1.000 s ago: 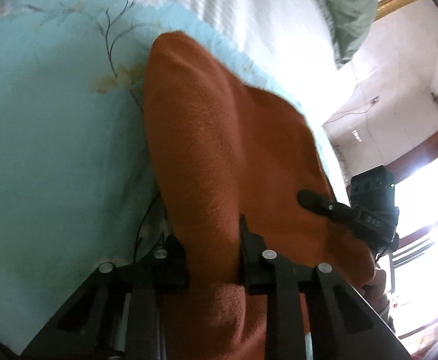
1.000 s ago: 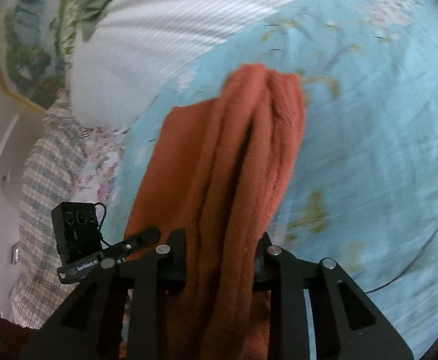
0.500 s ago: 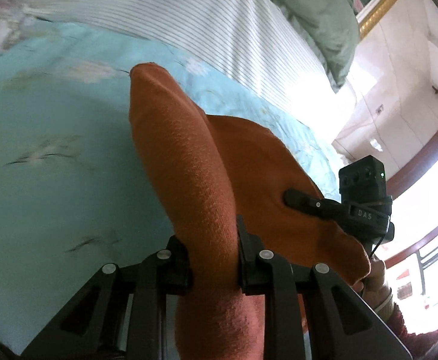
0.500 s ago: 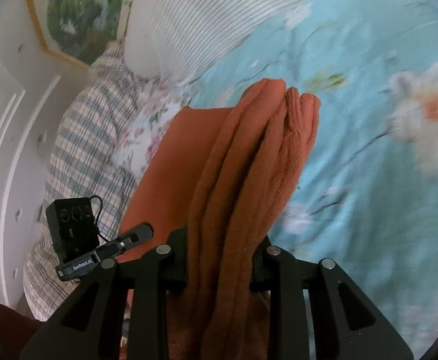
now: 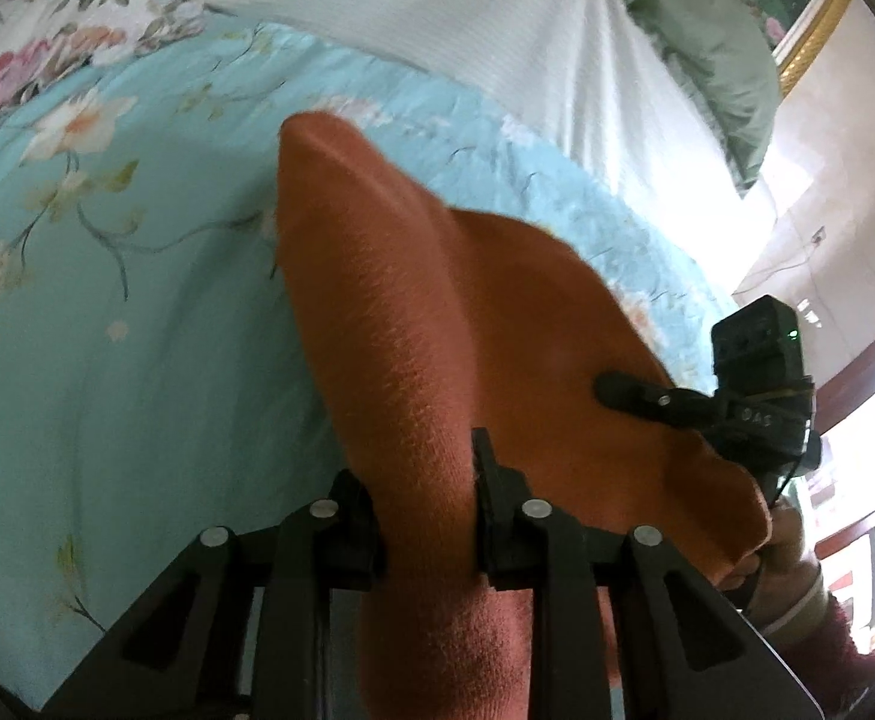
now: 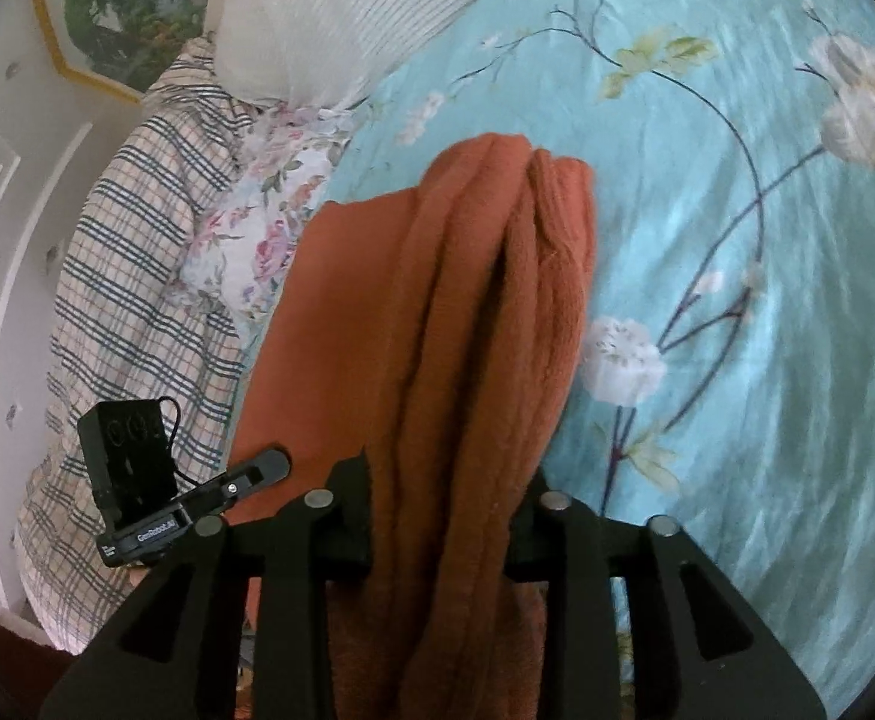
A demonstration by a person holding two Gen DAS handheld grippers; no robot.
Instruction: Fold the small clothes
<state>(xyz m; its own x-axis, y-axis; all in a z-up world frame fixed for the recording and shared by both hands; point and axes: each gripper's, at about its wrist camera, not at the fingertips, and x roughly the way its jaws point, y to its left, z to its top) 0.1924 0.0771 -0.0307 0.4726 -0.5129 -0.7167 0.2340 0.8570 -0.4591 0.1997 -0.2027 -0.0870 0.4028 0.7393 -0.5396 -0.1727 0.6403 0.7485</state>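
A rust-orange knitted garment (image 5: pixel 413 324) hangs stretched between my two grippers above a light blue floral bedsheet (image 5: pixel 107 330). My left gripper (image 5: pixel 422 480) is shut on one bunched edge of it. My right gripper (image 6: pixel 446 498) is shut on the other edge, where the cloth (image 6: pixel 485 300) gathers in several thick folds. The right gripper (image 5: pixel 737 402) shows at the right of the left wrist view, and the left gripper (image 6: pixel 155 480) at the lower left of the right wrist view. The cloth hides both pairs of fingertips.
A white striped pillow (image 5: pixel 497 18) and a green cloth (image 5: pixel 707 30) lie at the bed's head. A plaid blanket (image 6: pixel 131 276) and a floral cloth (image 6: pixel 257 240) lie at the bed's edge. A framed picture (image 6: pixel 125 6) hangs on the wall.
Both grippers have lifted and tilted with the garment held between them. More of the pillow, wall and plaid blanket has come into view.
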